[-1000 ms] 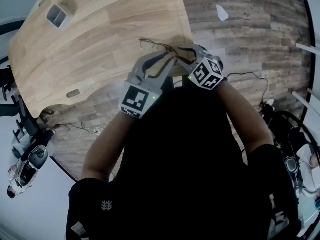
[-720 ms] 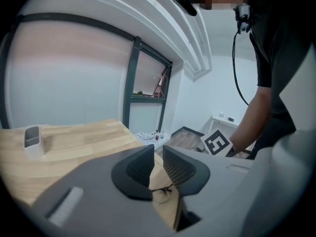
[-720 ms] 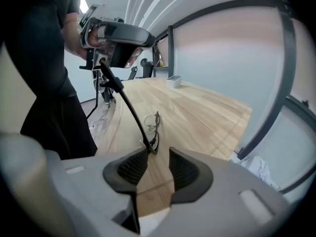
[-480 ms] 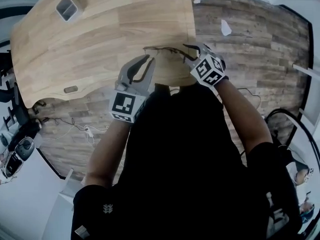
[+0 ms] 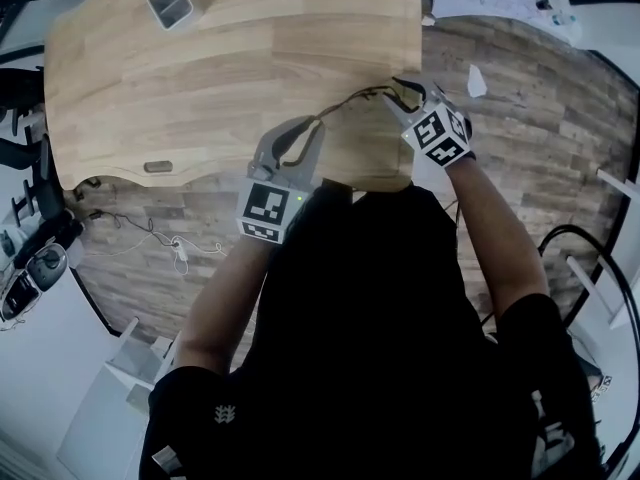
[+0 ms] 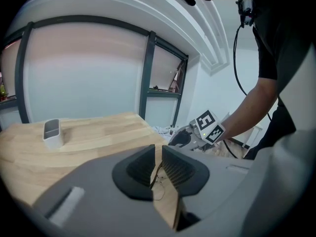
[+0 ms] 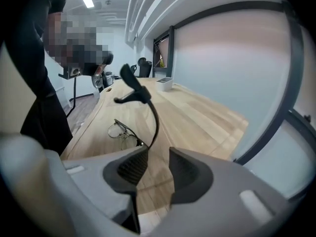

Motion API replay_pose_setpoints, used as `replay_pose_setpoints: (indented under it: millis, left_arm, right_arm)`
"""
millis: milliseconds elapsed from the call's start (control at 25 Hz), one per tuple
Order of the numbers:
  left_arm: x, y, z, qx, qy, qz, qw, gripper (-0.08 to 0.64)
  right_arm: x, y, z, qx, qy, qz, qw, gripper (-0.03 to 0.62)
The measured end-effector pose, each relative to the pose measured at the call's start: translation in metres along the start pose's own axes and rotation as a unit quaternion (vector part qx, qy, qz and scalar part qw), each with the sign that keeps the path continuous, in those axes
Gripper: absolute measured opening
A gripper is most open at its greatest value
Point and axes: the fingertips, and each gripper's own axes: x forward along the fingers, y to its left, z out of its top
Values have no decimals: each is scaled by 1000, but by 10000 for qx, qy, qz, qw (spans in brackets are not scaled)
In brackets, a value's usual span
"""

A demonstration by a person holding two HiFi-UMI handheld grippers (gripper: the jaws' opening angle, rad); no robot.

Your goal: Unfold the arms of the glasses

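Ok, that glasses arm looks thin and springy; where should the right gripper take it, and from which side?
Probably the arm's straight shaft, below the hooked tip, right gripper coming in from the table edge: it stands upright there, clear of the lenses.

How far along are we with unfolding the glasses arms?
Done: one arm of the glasses looks swung out, rising past the right hand-held gripper's parted jaws. In hand: the left hand-held gripper is shut on the glasses. Left: the second arm, whose state I can't make out.
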Motion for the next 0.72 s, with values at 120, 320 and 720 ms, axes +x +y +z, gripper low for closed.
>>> replay_pose_setpoints:
  millis: [120,320,720]
  left_arm:
    - [20,-1,-14,194,132,-348,9991,61]
    - [66,-4,-50,657,754,-881,9911,82]
    - [118,-20,-101,1582,1399,-1653,9634,95]
  right_arm:
    - [-7,15,-9,105,103,68,9999,135]
    - [-36,35,-10,391,-76,-30,9992,135]
    - [-58,37,-4,1404,-392,-924,9850,135]
